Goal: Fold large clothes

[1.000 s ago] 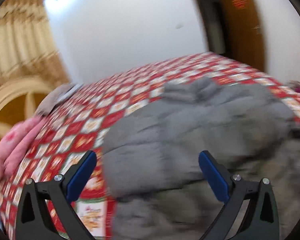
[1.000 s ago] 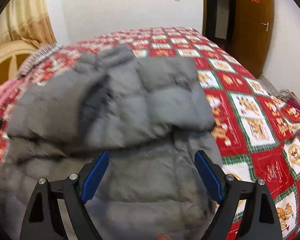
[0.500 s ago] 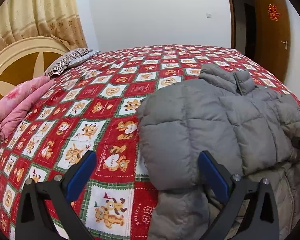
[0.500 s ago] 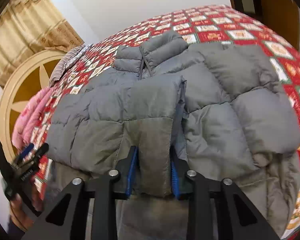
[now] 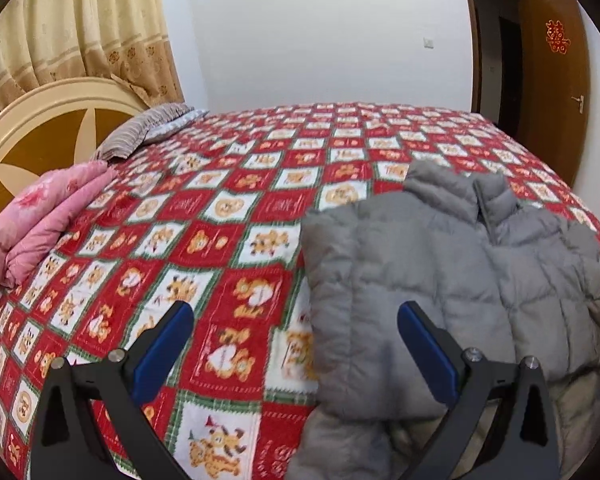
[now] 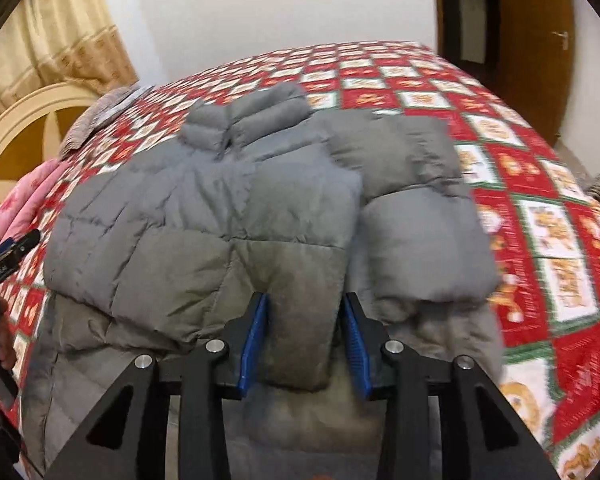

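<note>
Right wrist view, lower centre: right gripper (image 6: pixel 304 340) opening around the soft, bulky grey jacket's (image 6: pixel 228 216) sleeve cuff; best gripped at hems.

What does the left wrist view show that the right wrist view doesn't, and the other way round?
Only the left wrist view: the left gripper wide open, its right pad over the jacket's edge, gripping nothing, and the whole pink blanket.

Only the right wrist view: the right gripper, jaws opening, with the folded sleeve's cuff between its pads, and the jacket's other sleeve folded in.

Both: the grey puffer jacket, red patterned bedspread, headboard, curtain, door.
</note>
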Available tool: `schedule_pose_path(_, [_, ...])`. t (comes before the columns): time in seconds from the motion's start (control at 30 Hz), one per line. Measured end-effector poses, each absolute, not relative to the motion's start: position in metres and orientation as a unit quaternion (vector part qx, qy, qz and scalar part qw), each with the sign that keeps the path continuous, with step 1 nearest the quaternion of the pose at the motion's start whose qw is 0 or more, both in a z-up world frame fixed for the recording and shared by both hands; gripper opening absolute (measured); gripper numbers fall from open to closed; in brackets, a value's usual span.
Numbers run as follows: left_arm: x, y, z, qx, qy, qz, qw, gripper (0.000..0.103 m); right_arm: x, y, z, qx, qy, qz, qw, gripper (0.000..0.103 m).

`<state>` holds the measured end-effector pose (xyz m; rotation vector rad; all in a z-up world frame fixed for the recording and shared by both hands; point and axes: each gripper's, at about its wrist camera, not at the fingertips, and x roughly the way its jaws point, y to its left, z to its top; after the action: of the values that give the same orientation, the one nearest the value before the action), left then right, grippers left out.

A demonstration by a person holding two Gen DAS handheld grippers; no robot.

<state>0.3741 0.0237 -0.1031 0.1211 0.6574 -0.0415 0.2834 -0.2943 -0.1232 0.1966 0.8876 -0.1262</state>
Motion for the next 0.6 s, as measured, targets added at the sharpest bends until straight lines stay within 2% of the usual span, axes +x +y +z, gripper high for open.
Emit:
schedule_pose_path(0.03, [0.377, 0.020, -0.101, 0.060, 0.320, -0.022, 0.945, 0.103, 0.279, -0.297, -0.117, 0.088, 0.424, -0.074, 0.898, 0.039])
schedule_pose_path(0.07, [0.380, 0.015, -0.099, 0.062, 0.317, -0.024, 0.946, 0.103, 0.276, -0.298, -0.112, 0.082, 0.421, -0.085, 0.899, 0.045])
schedule_pose_path(0.1, [0.383, 0.010, -0.098, 0.063, 0.316, -0.026, 0.946, 0.103, 0.273, -0.299, -0.105, 0.074, 0.415, -0.102, 0.901, 0.053])
schedule_pose_path(0.13, [0.385, 0.005, -0.098, 0.063, 0.316, -0.029, 0.946, 0.103, 0.271, -0.299, -0.095, 0.065, 0.406, -0.122, 0.903, 0.071])
schedule_pose_path(0.17, [0.386, -0.001, -0.099, 0.062, 0.317, -0.034, 0.946, 0.103, 0.270, -0.298, -0.088, 0.063, 0.398, -0.128, 0.906, 0.075])
schedule_pose_path(0.33, [0.392, -0.036, -0.113, 0.088, 0.320, -0.057, 0.942, 0.103, 0.281, -0.285, -0.057, 0.085, 0.347, -0.079, 0.931, 0.075])
schedule_pose_path(0.47, [0.409, -0.047, -0.139, 0.113, 0.355, -0.038, 0.927, 0.103, 0.326, -0.265, -0.080, 0.105, 0.392, -0.011, 0.914, 0.071])
schedule_pose_path(0.6, [0.420, -0.031, -0.173, 0.093, 0.403, -0.036, 0.910, 0.103, 0.353, -0.262, -0.120, 0.070, 0.437, -0.035, 0.896, 0.071])
